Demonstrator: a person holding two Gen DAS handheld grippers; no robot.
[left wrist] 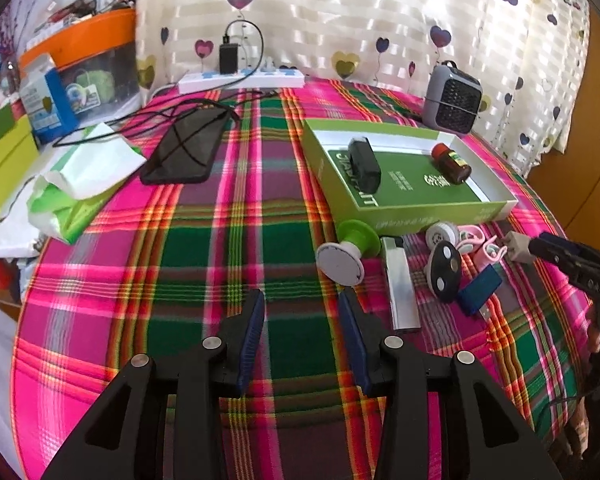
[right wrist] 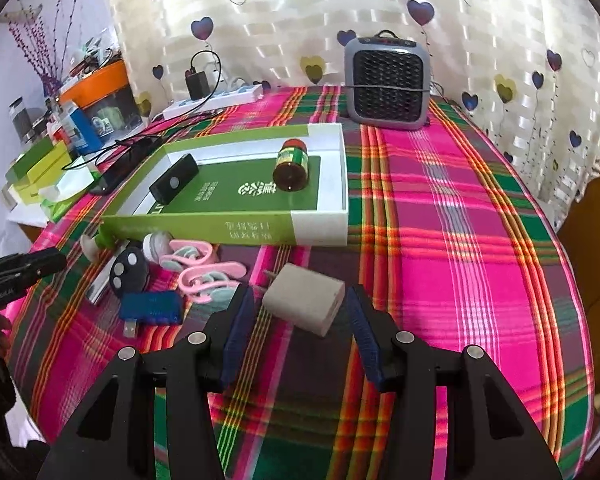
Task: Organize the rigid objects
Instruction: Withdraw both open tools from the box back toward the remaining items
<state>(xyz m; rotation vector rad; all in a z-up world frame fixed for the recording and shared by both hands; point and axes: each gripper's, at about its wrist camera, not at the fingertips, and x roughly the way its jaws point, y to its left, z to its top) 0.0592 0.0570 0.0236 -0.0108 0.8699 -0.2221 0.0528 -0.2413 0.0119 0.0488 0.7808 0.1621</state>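
Observation:
A green box lid (left wrist: 404, 216) (right wrist: 228, 232) lies on the plaid table and holds a black device (left wrist: 364, 166) (right wrist: 174, 184) and a brown bottle (left wrist: 452, 162) (right wrist: 292, 168). In front of it lie a green-and-white suction knob (left wrist: 348, 252), a silver lighter (left wrist: 400, 284), a black key fob (left wrist: 444, 270) (right wrist: 128, 268), a blue USB stick (left wrist: 480, 290) (right wrist: 152, 308) and pink clips (right wrist: 204, 272). My right gripper (right wrist: 300, 300) is open, its jaws either side of a grey plug adapter (right wrist: 304, 300) without gripping it. My left gripper (left wrist: 302, 304) is open and empty, just before the knob.
A grey heater (right wrist: 388, 84) (left wrist: 452, 100) stands at the back. A phone with cable (left wrist: 184, 148), a power strip (left wrist: 240, 78), tissues (left wrist: 80, 184) and boxes (left wrist: 48, 100) fill the left side. Bare plaid cloth (right wrist: 460, 240) spreads right of the lid.

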